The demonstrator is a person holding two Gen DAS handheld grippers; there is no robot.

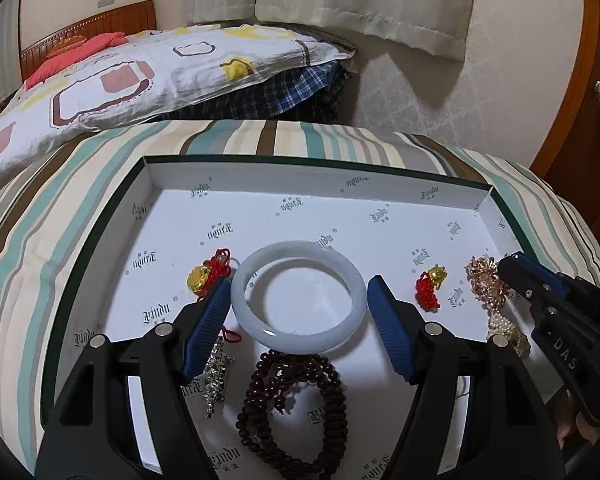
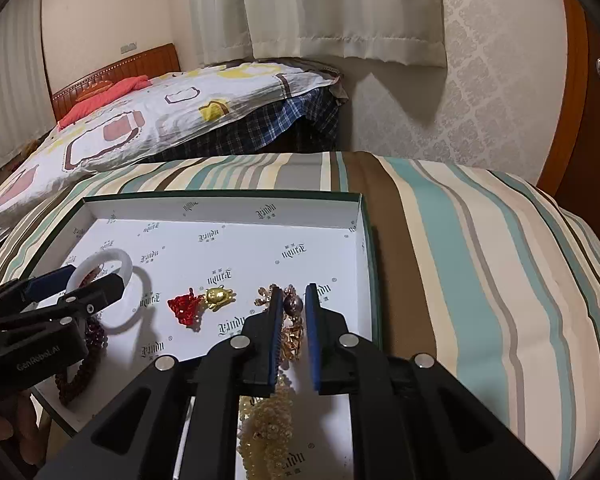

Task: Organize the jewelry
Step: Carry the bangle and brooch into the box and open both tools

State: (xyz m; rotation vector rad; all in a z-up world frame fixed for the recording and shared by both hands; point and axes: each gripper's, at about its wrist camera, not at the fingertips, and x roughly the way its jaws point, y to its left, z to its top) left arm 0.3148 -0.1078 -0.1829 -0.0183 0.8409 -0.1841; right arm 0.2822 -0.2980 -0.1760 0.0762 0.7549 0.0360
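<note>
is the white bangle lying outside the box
No, the white bangle lies on the printed floor inside the box, between the open fingers of the left gripper and above the dark bead strand.

The bangle [image 1: 298, 298] looked like smooth, glossy pale stone, and the dark beads [image 1: 296, 404] like polished wood. The tray [image 1: 340, 216] was matt white printed card on striped cloth [image 2: 480, 240]. Ribbed blue pads [image 1: 388, 326] lined matt black plastic fingers.
</note>
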